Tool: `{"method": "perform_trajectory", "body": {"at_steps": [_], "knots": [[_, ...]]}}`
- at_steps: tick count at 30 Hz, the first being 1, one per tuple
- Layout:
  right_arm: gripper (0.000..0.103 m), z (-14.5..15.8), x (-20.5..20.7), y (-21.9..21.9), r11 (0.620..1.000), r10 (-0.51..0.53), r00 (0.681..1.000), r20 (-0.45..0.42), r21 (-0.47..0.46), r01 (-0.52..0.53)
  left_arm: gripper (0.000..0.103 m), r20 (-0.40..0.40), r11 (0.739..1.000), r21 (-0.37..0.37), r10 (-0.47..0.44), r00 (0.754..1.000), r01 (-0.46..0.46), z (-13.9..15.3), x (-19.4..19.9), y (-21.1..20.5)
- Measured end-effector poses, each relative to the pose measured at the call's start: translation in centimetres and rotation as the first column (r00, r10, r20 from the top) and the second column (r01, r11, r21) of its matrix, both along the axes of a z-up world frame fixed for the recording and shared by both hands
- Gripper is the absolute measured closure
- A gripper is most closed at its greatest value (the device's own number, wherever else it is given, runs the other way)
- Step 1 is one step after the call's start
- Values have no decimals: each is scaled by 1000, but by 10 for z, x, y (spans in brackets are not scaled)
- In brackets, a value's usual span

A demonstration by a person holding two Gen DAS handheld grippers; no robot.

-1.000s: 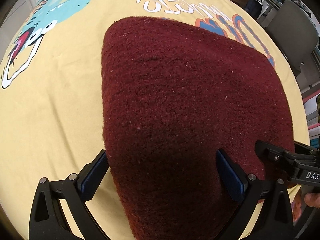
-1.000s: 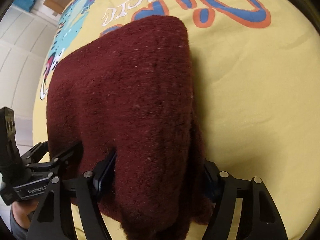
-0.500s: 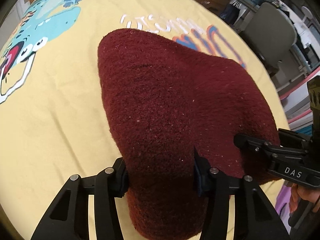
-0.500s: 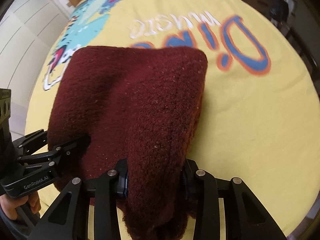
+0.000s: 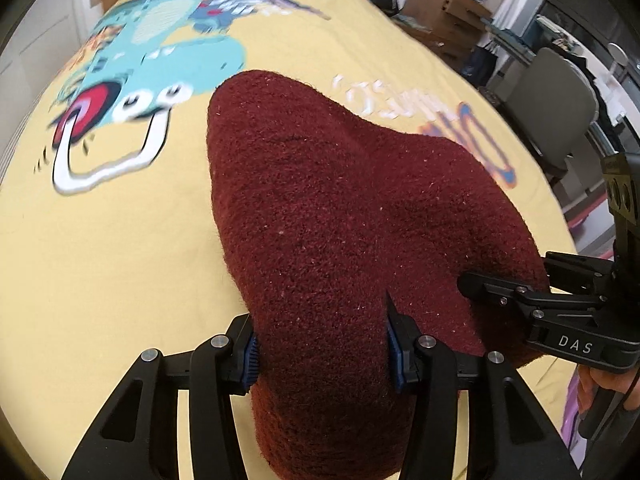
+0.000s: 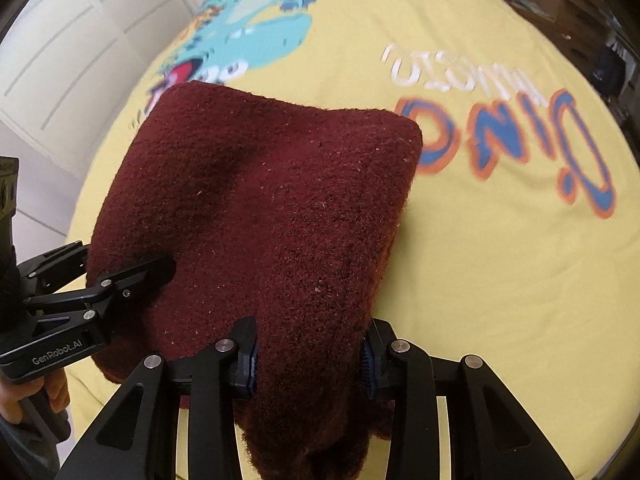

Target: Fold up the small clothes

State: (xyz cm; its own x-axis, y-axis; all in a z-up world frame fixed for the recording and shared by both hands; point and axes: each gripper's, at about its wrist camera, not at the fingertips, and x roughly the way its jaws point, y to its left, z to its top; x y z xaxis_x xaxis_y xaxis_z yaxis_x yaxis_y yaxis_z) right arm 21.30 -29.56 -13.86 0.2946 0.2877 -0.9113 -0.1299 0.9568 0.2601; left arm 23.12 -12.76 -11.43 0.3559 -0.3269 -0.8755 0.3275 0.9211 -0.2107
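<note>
A dark red fuzzy knit garment (image 5: 340,216) lies folded on a yellow printed bedsheet (image 5: 100,260); it also shows in the right wrist view (image 6: 280,208). My left gripper (image 5: 322,354) is shut on the garment's near left edge and holds it raised. My right gripper (image 6: 310,354) is shut on the near right edge, also raised. The right gripper shows at the right of the left wrist view (image 5: 532,304); the left gripper shows at the left of the right wrist view (image 6: 100,284). The far edge of the garment rests on the sheet.
The sheet (image 6: 500,260) carries a teal dinosaur print (image 5: 160,64) and blue-orange lettering (image 6: 520,140). A grey chair (image 5: 556,104), cardboard boxes (image 5: 444,4) and shelves stand beyond the bed's right side. White cupboard doors (image 6: 80,40) stand on the left.
Both grippers closed on the garment's near edge and lifted it. The near edge bunched up between the jaws and the cameras rose and tilted, showing more of the sheet and room.
</note>
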Motion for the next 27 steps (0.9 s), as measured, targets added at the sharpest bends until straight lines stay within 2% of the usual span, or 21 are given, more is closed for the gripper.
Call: {"method": "perform_trajectory", "body": {"at_steps": [3,6,8,9,15,18,20,23,27], "knots": [[59,-21,1,7,1000,9,1000,-22,-26,-9,58,-63,999,-5,37,997,-37,-33,1,13],[51,-25,3,1,1000,-19,999,-30,1,19,51,-78,997,-13,70,995,-71,-51,-2,26],[44,-25,6,-4,999,-42,999,-27,18,42,41,-74,996,-16,88,993,-89,-53,-2,30],[37,-25,4,-5,999,-44,999,-19,10,45,41,-79,995,-17,95,992,-96,-52,-3,32],[22,-3,-12,-10,998,-58,997,54,-32,60,35,-156,988,-53,137,978,-147,-41,-3,54],[20,9,-25,-13,997,-43,995,94,-60,49,24,-117,986,-26,158,980,-162,-20,-17,73],[16,12,-35,-14,997,-41,991,126,-66,49,1,-79,988,7,156,985,-156,-10,-29,81],[0,10,-45,-17,995,-51,988,146,-72,62,1,-47,988,16,156,987,-156,-7,-39,86],[0,1,-53,-26,991,-72,984,160,-96,88,1,-37,983,32,184,982,-183,-17,-42,88]]}}
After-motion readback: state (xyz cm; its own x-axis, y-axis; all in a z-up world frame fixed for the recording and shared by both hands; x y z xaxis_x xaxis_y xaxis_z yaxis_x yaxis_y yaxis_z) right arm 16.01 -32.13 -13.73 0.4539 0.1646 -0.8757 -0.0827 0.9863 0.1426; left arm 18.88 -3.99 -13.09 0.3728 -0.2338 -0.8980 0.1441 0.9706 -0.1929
